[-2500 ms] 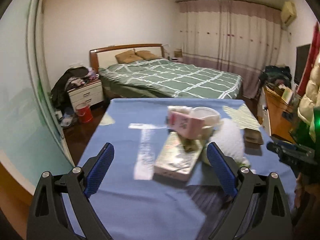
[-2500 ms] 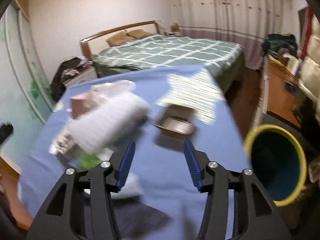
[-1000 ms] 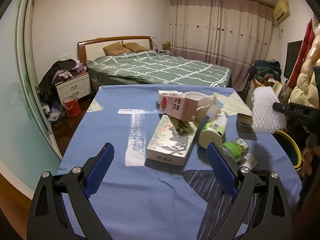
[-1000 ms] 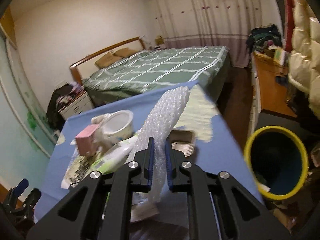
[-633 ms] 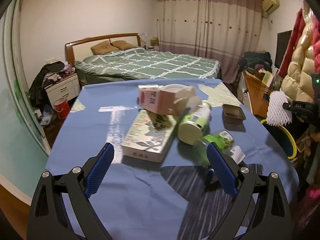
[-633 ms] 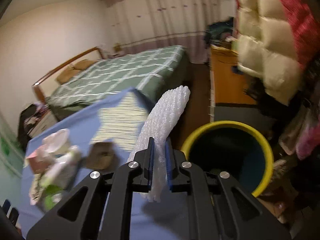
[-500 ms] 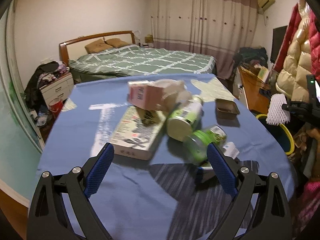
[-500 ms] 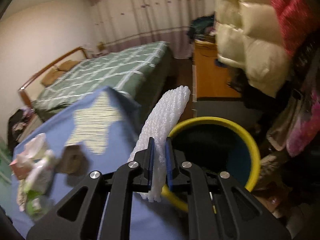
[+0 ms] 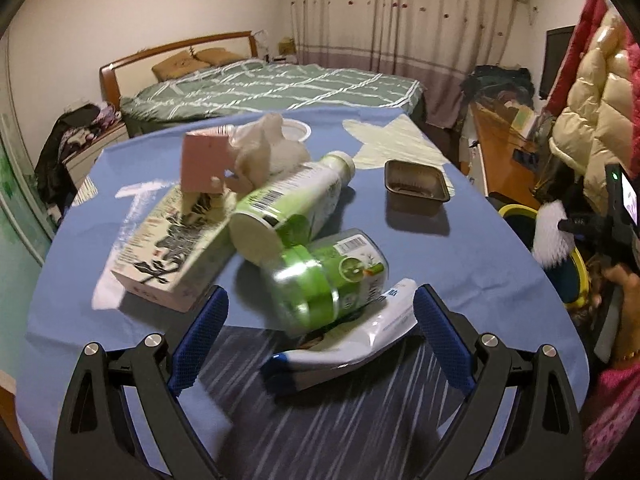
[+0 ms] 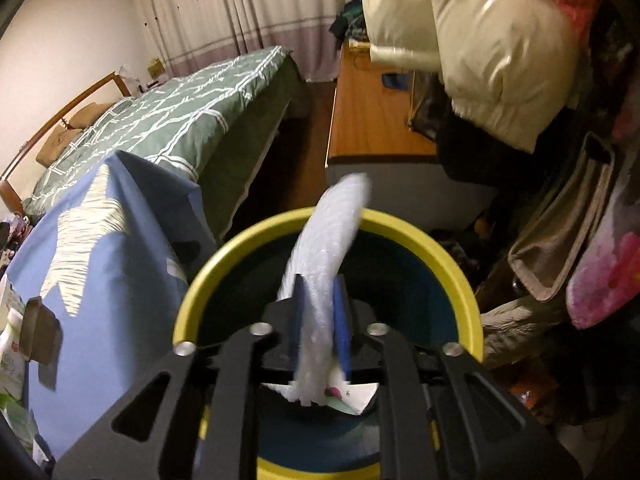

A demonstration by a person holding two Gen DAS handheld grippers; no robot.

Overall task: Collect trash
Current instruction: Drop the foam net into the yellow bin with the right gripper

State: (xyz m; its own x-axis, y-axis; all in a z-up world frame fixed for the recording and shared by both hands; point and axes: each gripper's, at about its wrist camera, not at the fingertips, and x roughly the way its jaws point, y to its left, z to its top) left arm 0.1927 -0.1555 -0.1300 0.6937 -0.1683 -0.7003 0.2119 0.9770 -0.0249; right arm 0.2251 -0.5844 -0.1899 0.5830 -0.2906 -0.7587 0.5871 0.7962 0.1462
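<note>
My right gripper (image 10: 319, 284) hangs over the yellow-rimmed blue bin (image 10: 404, 226). Its jaws are opening, and a white foam sheet (image 10: 336, 224) still stands between them, touching both pads. In the left wrist view the same sheet (image 9: 550, 240) shows at the far right, above the bin (image 9: 516, 212). My left gripper (image 9: 320, 296) is open low over the blue table (image 9: 480, 264), with a green-lidded jar (image 9: 332, 276) lying just ahead between its fingers. A white tube (image 9: 360, 340) lies under the jar. Behind it are a white-and-green bottle (image 9: 292, 208), a flat printed box (image 9: 172, 248), a pink carton (image 9: 204, 164) and a brown tray (image 9: 416, 188).
Paper scraps (image 10: 352, 398) lie in the bottom of the bin. A wooden desk (image 10: 372, 128) and hanging padded coats (image 10: 480, 40) crowd the bin's far side. A green bed (image 9: 280, 88) stands beyond the table. A person's hand (image 9: 624, 288) shows at the right edge.
My right gripper swung from the table's edge to above the bin and tipped down, and its jaws parted around the foam sheet. My left gripper came forward and lower toward the green jar.
</note>
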